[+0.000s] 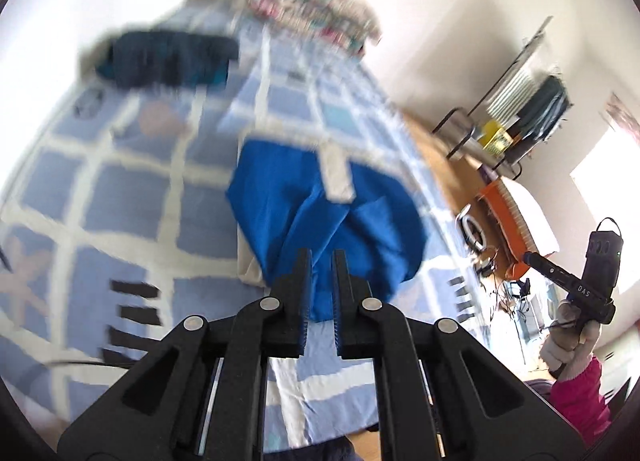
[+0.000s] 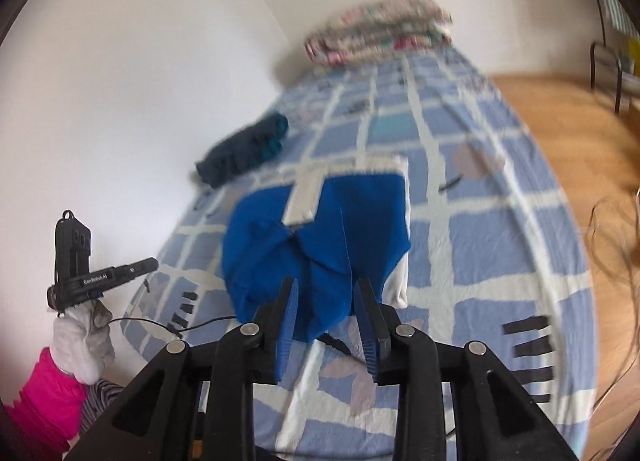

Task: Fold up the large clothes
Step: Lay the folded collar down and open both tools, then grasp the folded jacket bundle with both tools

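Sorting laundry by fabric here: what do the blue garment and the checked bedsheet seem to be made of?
Blue garment: a soft, matte woven or knit cloth, perhaps cotton; it drapes in loose folds with no sheen, and has off-white trim.
Checked bedsheet: thin, matte printed cloth, likely cotton; fine wrinkles show. The blur leaves the weave unclear.

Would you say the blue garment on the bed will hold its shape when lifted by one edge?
Probably not. The blue garment already bunches into soft creases, so it should droop. It looks thin, likely light. The bedspread beneath is cloth too, so it may drag rather than slide.
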The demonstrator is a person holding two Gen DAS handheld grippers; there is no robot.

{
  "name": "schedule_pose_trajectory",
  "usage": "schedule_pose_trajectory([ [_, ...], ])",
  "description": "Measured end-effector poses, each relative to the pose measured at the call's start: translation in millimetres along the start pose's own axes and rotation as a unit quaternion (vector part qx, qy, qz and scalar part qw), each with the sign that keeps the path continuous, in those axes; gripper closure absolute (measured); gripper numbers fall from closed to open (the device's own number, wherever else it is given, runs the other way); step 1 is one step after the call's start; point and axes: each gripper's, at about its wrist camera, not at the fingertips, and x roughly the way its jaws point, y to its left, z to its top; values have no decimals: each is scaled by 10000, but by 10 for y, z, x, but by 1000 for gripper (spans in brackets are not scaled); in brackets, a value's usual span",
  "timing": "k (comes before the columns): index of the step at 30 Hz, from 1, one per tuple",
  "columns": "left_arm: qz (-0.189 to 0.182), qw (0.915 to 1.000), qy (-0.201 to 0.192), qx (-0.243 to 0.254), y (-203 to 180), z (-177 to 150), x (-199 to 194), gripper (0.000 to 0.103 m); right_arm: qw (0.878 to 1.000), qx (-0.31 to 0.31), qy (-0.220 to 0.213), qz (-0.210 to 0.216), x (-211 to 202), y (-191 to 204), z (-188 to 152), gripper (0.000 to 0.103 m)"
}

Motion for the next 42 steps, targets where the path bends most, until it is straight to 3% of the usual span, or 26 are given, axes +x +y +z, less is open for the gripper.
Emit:
schedule_pose_trajectory([
  [5, -35, 9962, -763, 420, -368, 288, -940, 74, 9953, -202, -943, -129, -992, 171, 161, 67],
  [9, 100, 9888, -1284, 760, -608, 472, -1608, 73, 9856, -305, -1626, -361, -1640, 216, 368, 63],
  [13, 295, 9804, -1724, 911, -703, 665, -1983, 48, 9755, -440, -2077, -570, -2019, 222, 569, 57],
  [15, 441, 9780, -1800, 956, -705, 760, -1955, 47, 9753, -424, -2095, -548, -1988, 175, 659, 57],
  [20, 463, 9860, -1341, 874, -535, 826, -1224, 46, 9869, -177, -1584, -247, -1370, -3, 675, 53],
  [22, 378, 9920, -952, 736, -404, 835, -721, 46, 9927, -58, -1203, -109, -880, -89, 649, 47],
  [26, 281, 9982, -356, 392, -182, 814, 165, 47, 9991, 110, -397, -109, 91, -257, 560, 51],
  [28, 300, 9989, -170, 302, -87, 850, 531, 47, 9998, 128, -28, -142, 583, -306, 568, 65],
  [30, 227, 9997, -7, 93, 47, 948, 901, 53, 9996, 152, 189, -141, 966, -331, 613, 67],
  [32, 358, 9991, 104, 194, 112, 1037, 1179, 71, 9994, 125, 309, -84, 1261, -347, 692, 68],
  [34, 422, 9985, 233, 269, 175, 1098, 1450, 80, 9993, 79, 347, -101, 1504, -339, 770, 68],
  [38, 434, 9973, 572, 139, 415, 1132, 1977, 82, 9982, 41, 570, -158, 2051, -360, 888, 68],
  [42, 634, 9924, 1046, 100, 665, 951, 2418, 82, 9950, -155, 907, -391, 2423, -394, 819, 68],
])
